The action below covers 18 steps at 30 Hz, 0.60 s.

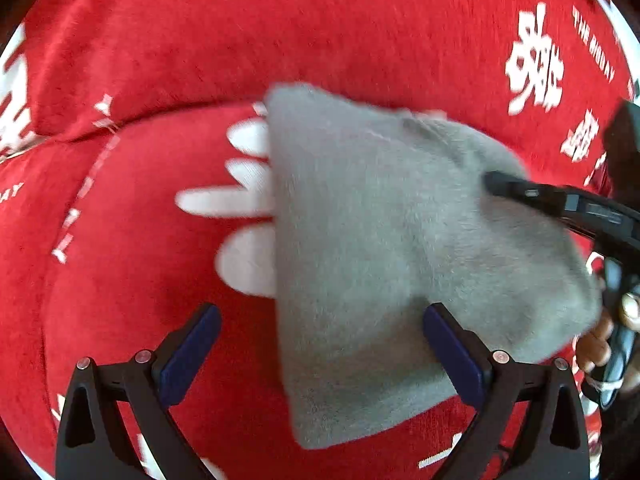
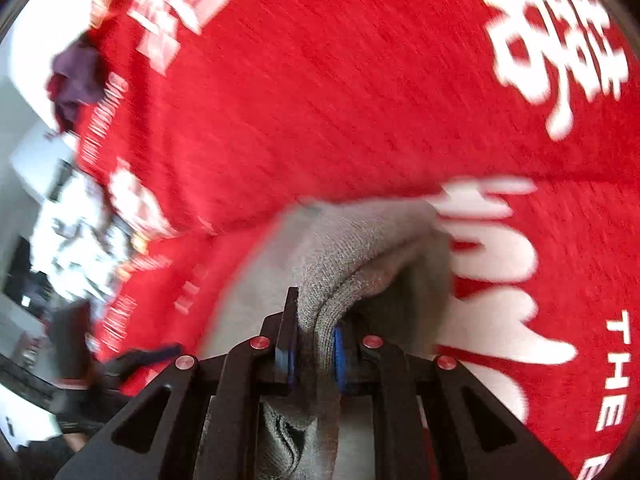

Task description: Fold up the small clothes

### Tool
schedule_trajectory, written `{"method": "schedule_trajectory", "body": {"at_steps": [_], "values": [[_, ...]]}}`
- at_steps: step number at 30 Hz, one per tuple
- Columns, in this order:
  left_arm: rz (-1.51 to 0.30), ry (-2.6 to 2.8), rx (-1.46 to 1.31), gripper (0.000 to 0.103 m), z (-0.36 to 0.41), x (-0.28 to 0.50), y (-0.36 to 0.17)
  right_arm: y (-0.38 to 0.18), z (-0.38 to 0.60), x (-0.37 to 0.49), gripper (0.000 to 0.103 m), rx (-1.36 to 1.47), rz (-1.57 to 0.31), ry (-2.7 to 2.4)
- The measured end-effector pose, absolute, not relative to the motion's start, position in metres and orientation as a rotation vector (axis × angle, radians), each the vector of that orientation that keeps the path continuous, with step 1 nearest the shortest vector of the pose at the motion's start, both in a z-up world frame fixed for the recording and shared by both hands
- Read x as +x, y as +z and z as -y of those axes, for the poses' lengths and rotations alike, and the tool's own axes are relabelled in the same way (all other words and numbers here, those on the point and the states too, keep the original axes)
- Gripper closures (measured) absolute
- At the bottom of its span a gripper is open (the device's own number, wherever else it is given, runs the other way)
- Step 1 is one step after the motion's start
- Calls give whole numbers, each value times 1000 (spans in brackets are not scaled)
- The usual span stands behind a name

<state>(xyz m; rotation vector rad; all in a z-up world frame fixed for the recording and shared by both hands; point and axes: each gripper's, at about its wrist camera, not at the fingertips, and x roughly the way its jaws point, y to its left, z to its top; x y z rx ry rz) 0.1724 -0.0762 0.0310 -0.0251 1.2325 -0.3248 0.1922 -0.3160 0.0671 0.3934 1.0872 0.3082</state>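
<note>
Left tongs [image 1: 320,356] spread wide, nothing between the blue pads [image 1: 188,356], hanging just above the red cloth [image 1: 320,32] with its white lettering. Right tongs [image 2: 314,350] clamped tight on a fold of the grey knit garment [image 2: 348,248], the fabric bunched and pinched between the two blue pads [image 2: 339,350] and spilling down behind them. Seen from the left tongs, same grey garment [image 1: 384,248] draped ahead and to the right, lower corner reaching down between the open fingers, right-hand pad touching or just over its edge, left-hand pad well apart from it over bare red cloth. Right tongs [image 1: 560,204] coming in from the far right of that view, black tip resting on the garment's upper right part; part of a hand [image 1: 616,332] around the handle below it. Garment's left edge straight and free, covering part of a large white character [image 1: 236,208] printed on the cloth. Raised seam or fold [image 1: 100,128] in the red cloth running across ahead-left of the left tongs. From the right tongs, red cloth filling everything ahead and right, big white characters [image 2: 552,40] far ahead. Off to the left, cloth's edge [image 2: 92,168], then blurred clutter [image 2: 76,232] beyond it and a dark purple bundle [image 2: 74,80] near that edge; too smeared to name. Open red surface ahead of both tongs, tightest room on the left tongs' right side where the other tool and hand crowd in.
</note>
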Motion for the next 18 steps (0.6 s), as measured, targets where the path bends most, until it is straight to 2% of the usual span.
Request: {"method": "schedule_trajectory", "body": {"at_steps": [3, 7, 12, 18], "values": [[-1234, -330, -5, 1, 85, 168, 27, 37, 331, 191, 79, 455, -1143, 271], [-1203, -329, -5, 1, 74, 165, 41, 60, 348, 162, 60, 585, -1037, 268], [-1180, -288, -49, 1, 54, 167, 52, 90, 330, 104, 57, 441, -1006, 269], [-1197, -246, -74, 1, 46, 163, 43, 86, 291, 69, 57, 261, -1016, 322]]}}
